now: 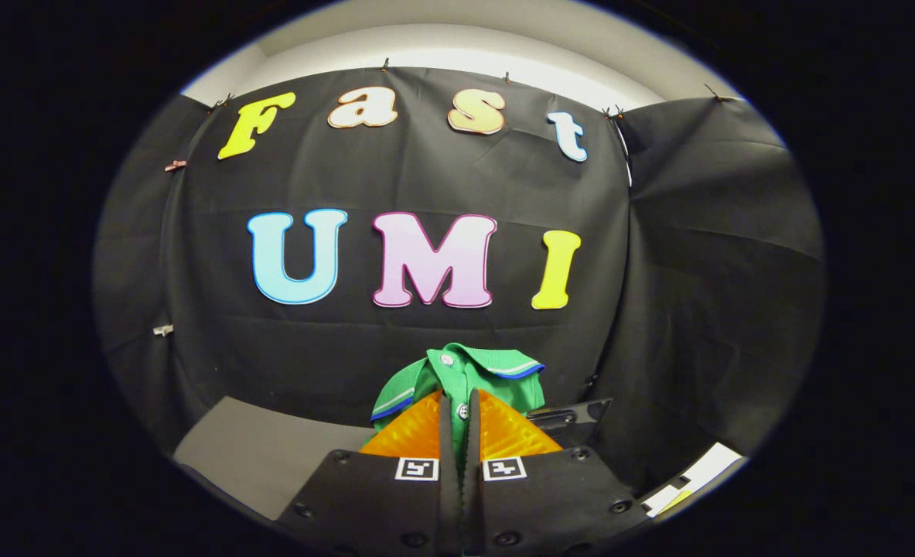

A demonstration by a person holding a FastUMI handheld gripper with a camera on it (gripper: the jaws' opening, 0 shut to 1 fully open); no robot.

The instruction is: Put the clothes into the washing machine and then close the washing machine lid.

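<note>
A small green polo shirt [465, 371] with white buttons and a blue-and-white trimmed collar sticks up from between my fingers, held above the table. My gripper [459, 410] is shut on the shirt's button placket, both fingers pressing the cloth with only a thin gap between them. The rest of the shirt hangs hidden behind and below the fingers. Just right of the fingers a dark flat-edged part [573, 418] sticks out; I cannot tell what it is.
A grey table surface [264, 456] lies below and left of the fingers. White and yellow papers or panels [693, 480] sit low at the right. The black cloth wall [426, 186] stands close ahead and wraps round both sides.
</note>
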